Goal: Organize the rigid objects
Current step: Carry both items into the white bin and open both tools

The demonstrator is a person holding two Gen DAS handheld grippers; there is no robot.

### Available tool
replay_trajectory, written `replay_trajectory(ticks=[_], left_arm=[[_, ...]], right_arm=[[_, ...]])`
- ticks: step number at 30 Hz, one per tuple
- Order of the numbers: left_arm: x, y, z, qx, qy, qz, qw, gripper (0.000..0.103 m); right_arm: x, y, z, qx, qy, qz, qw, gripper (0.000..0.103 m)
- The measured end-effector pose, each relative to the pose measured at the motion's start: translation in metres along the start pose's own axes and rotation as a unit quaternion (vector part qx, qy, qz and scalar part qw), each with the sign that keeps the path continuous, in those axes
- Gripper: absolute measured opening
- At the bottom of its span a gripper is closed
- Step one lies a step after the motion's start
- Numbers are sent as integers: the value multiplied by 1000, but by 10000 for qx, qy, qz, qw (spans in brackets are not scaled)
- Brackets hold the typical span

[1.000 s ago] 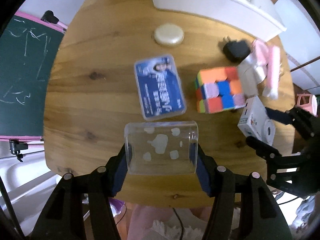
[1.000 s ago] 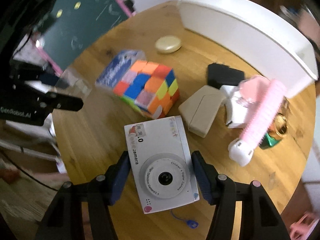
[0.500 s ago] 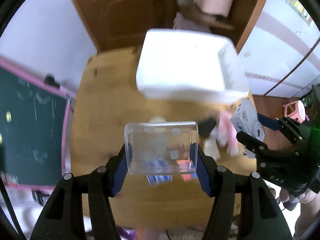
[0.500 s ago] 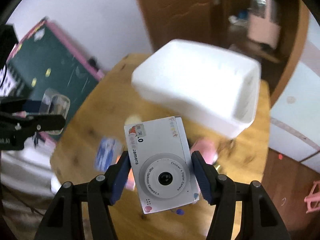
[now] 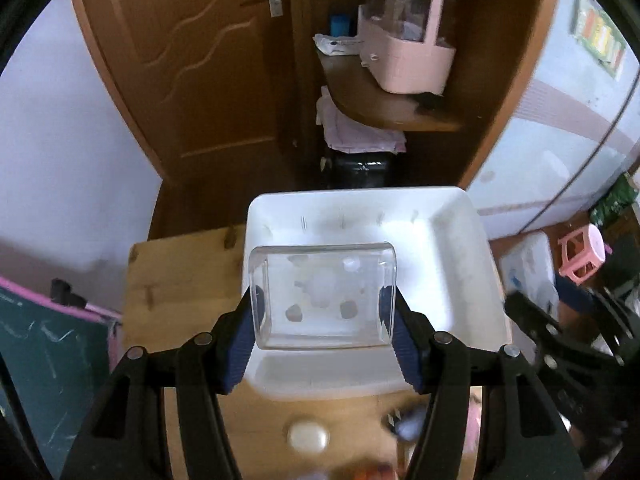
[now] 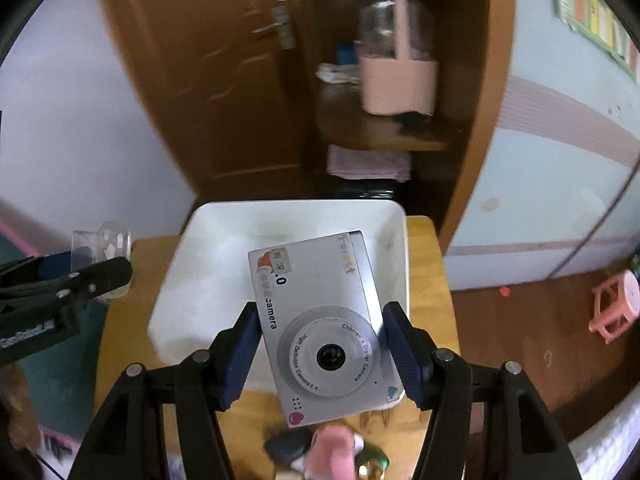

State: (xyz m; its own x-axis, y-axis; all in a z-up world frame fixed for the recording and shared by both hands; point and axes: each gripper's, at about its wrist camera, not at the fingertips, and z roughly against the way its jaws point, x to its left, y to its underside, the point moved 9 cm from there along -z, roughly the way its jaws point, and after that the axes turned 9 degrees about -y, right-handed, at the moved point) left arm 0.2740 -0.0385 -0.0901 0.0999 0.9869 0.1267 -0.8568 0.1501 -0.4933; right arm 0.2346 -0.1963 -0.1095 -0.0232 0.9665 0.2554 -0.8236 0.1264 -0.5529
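Clear box point(image 5: 323, 295) clamped in left hand-held gripper point(image 5: 323, 320) above white bin point(image 5: 460, 264).

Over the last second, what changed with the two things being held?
Both were lifted off the table and carried toward the white bin, now in front of each. The left gripper stays clamped on the clear box, the right gripper on the toy camera.

Toy camera point(image 6: 326, 330) face: "Forest" in coloured letters at top right edge; ".0" and "camera" run down left side; lens ring reads "Children's Digital Camera" and "High Definition Camera 2.4". Small sticker top left, characters unreadable. Left gripper point(image 6: 86, 276) body: white lettering, blurred, unreadable. Wall poster print too small.
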Motion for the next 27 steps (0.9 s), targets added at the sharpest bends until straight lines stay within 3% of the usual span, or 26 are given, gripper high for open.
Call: replay_trajectory(ticks=[4, 11, 15, 19, 27], left_arm=[[-5, 0, -62, 372, -74, 61, 9993, 64], [-17, 30, -132, 997, -215, -238, 9945, 64], [-27, 43, -152, 1123, -418, -640, 9907, 64], [-41, 55, -161, 1161, -509, -995, 9869, 64], [-48, 75, -167, 1569, -415, -1050, 9811, 65]], right_arm=[[-12, 0, -33, 240, 219, -233, 9992, 62], [-30, 30, -95, 923, 444, -326, 9942, 62], [-38, 54, -122, 1291, 609, -309, 9893, 62], [-33, 53, -135, 1337, 862, 36, 9873, 59], [-28, 51, -130, 1370, 1285, 313, 9817, 64]])
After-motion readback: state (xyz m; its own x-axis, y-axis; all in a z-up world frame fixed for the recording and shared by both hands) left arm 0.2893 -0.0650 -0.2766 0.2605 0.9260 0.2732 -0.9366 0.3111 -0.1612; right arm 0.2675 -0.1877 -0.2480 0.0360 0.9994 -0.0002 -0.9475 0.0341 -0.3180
